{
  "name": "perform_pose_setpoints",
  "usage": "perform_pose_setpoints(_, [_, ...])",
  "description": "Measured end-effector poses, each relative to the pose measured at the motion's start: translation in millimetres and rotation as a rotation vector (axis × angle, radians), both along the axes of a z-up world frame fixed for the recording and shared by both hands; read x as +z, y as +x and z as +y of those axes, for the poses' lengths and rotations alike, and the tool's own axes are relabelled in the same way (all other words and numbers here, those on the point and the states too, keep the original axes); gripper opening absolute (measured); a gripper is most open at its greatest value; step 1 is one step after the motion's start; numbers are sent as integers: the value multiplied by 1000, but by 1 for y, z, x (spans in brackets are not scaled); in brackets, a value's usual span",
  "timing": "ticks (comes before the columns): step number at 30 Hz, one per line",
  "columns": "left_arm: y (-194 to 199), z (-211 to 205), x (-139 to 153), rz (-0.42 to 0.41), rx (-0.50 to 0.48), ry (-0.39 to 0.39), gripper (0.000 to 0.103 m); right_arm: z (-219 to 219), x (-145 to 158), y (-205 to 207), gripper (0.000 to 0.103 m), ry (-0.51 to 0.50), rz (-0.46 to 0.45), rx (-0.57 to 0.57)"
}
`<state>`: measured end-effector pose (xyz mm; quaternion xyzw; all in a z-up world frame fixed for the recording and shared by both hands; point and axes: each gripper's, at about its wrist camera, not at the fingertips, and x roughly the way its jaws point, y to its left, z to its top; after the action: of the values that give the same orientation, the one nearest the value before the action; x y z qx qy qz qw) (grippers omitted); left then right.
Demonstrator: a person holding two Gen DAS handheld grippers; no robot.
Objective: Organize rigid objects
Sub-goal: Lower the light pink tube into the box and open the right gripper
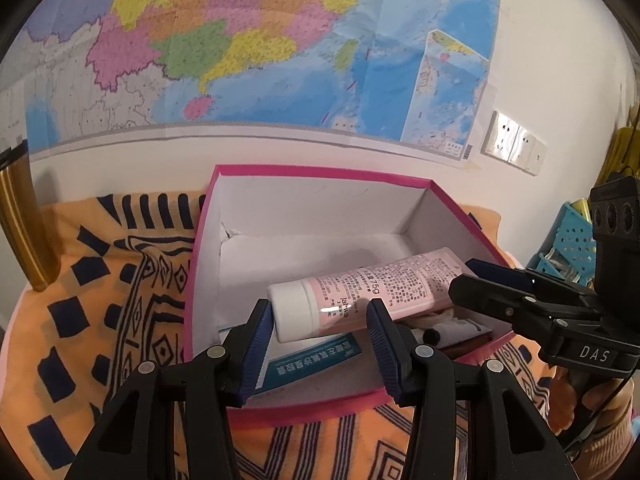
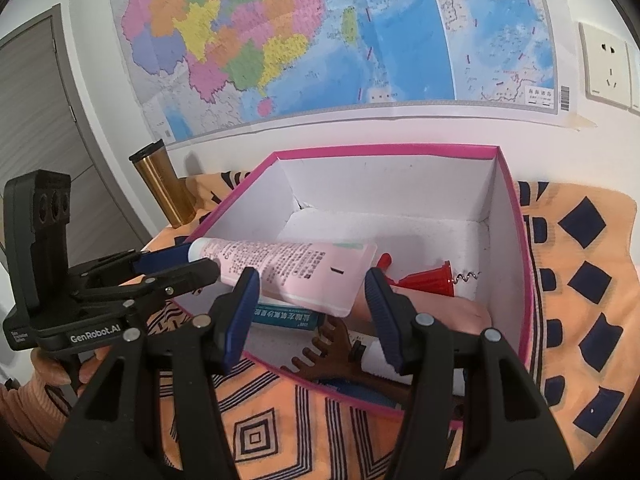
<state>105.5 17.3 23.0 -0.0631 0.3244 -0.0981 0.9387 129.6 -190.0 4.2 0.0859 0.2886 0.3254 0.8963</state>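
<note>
The pink tube (image 1: 368, 292) lies across the pink-rimmed box (image 2: 384, 152), centre frame, above the items inside. The left gripper (image 1: 318, 320) clamps its white-capped end; the right gripper (image 2: 312, 292) clamps its flat crimped end. Beneath it sit a teal carton (image 2: 286, 319) and a red corkscrew (image 2: 430, 280). The box rests on an orange patterned cloth (image 2: 580, 280).

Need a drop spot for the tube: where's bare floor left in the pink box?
Free: white floor along the far wall of the pink box, left corner to behind the red corkscrew. Crowded: the near half, with the teal carton, a brown hand-shaped tool and the corkscrew by the right wall.
</note>
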Motion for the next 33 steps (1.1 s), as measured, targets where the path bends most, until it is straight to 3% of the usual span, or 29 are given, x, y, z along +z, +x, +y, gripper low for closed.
perform_pose_setpoints(33, [28, 8, -18, 40, 42, 54, 48, 17, -17, 21, 57, -29, 57, 5])
